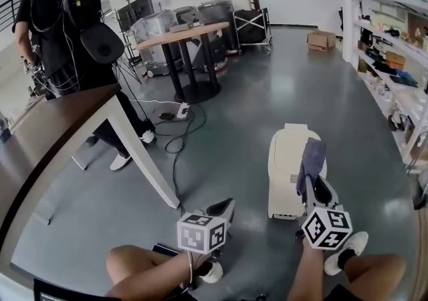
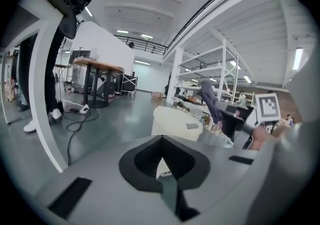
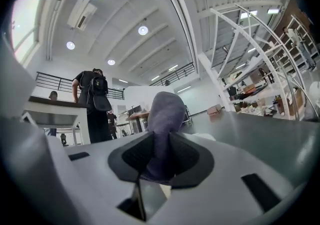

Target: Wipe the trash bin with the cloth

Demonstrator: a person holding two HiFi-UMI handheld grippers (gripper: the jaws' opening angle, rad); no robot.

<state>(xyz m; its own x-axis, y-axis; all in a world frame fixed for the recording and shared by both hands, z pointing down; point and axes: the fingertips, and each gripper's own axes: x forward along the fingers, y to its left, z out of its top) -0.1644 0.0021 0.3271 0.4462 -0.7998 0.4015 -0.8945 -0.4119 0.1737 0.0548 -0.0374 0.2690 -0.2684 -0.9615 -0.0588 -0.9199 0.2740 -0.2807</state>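
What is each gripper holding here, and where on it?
Right gripper pinches the purple cloth near one end; left gripper is shut on nothing.

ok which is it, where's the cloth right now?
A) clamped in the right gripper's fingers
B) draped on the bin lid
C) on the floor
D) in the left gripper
A: the right gripper view shows the purple cloth pinched between the fingers of the right gripper, by the trash bin. The left gripper is shut on nothing.
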